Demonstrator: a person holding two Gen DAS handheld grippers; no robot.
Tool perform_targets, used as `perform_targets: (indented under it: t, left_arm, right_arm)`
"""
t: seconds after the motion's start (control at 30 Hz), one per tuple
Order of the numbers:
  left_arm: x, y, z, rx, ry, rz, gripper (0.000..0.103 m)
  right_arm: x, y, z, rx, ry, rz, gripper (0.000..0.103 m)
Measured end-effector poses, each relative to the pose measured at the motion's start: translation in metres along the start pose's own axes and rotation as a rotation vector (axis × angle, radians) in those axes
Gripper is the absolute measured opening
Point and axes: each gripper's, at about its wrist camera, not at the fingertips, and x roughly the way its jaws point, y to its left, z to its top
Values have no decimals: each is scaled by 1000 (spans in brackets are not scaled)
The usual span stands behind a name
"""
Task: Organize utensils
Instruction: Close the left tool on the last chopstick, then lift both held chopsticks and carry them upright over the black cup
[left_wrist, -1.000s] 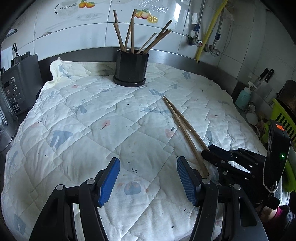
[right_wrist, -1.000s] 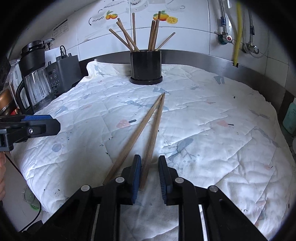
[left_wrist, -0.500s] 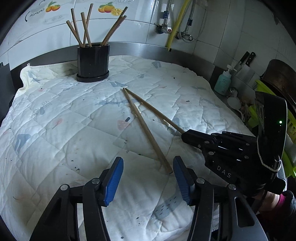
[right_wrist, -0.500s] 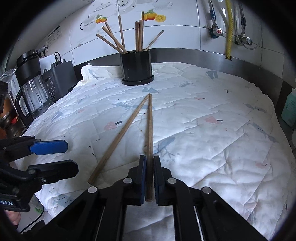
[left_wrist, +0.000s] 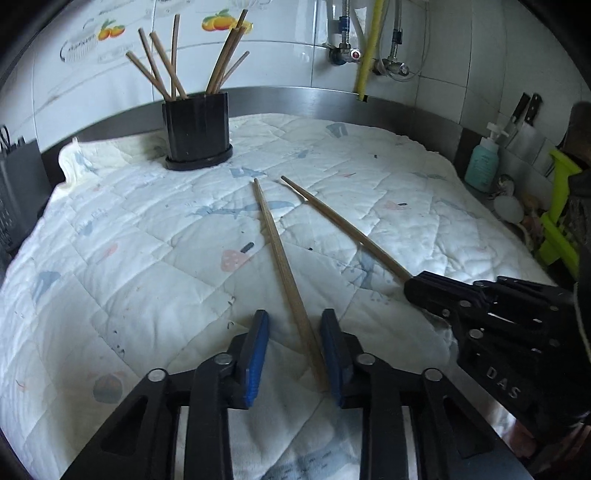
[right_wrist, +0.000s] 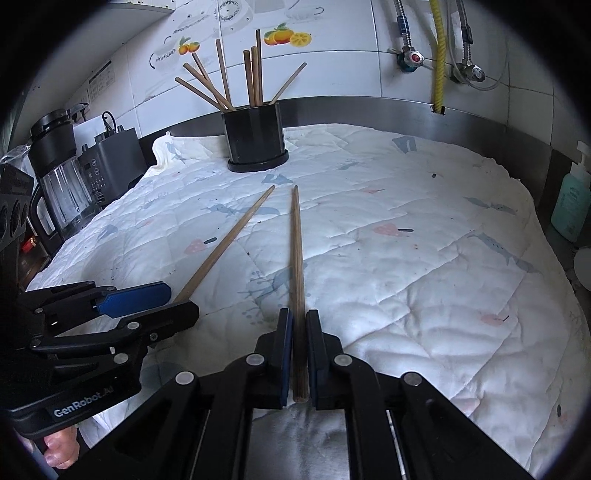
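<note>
Fingers (right_wrist: 286, 343) of the right gripper (right_wrist: 299, 328) clamp one chopstick (right_wrist: 297, 258), pointing straight ahead; left gripper (left_wrist: 293, 328) half-open, straddling the other chopstick (left_wrist: 280, 254).

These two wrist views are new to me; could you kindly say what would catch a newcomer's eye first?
Two long wooden chopsticks lie splayed on the white quilted cloth. The right hand-held gripper is shut on the right chopstick; the open left hand-held gripper straddles the left chopstick. Behind them, a black holder bristles with more chopsticks.
</note>
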Motion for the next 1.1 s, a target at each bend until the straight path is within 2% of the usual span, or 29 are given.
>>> perform_targets:
  t: [0.1,0.2,0.5,0.73,1.1]
  left_arm:
    - [0,-2,-2,26,-14,29,9]
    - [-2,3,-1,29,-20,22,7]
    - [-39,43,19,5,-142,5,6]
    - [-63,75,40,-47,-201,-53,6]
    - [-81,102,84,-32,-257,-27,6]
  right_arm:
    - [0,0,0,-10,-1,-6,10]
    - [-2,2,0,-18,-4,-9,10]
    - [-12,10,9,-41,-42,-22,9]
    - [-25,22,25,-82,-89,-29,9]
    - [-34,27,59,-112,-139,-23,9]
